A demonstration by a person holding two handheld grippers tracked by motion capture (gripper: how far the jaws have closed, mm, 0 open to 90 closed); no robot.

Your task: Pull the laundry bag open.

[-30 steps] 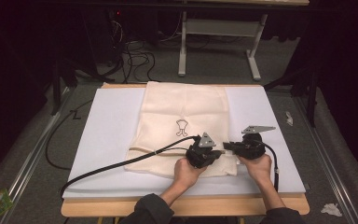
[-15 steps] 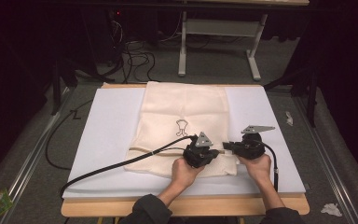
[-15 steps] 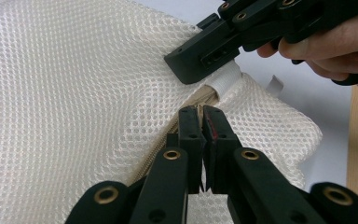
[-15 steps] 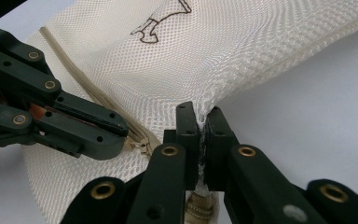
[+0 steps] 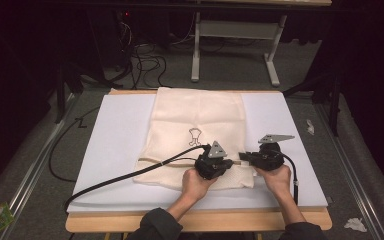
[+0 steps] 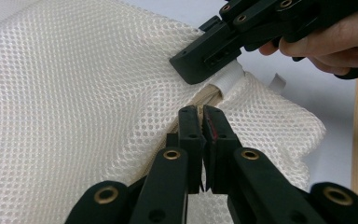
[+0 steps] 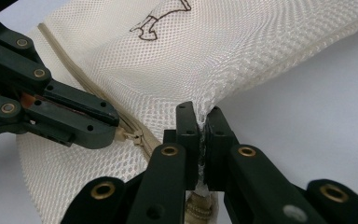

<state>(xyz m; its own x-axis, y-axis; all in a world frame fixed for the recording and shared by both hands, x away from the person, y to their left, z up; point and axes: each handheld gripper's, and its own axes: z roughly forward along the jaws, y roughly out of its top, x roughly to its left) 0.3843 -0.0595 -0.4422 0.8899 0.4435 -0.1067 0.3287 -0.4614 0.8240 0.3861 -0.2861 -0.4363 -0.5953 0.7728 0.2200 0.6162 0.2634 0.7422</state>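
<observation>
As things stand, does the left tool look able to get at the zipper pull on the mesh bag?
Probably yes: the left tool is shut right at the zipper pull, with nothing between them, while the right tool pinches the mesh bag beside it.

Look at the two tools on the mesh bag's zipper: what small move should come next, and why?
Probably the left tool should draw the zipper pull along the zipper, away from the right tool. The right tool is shut on the mesh bag at the zipper's end, anchoring it, and the left is shut at the pull.
</observation>
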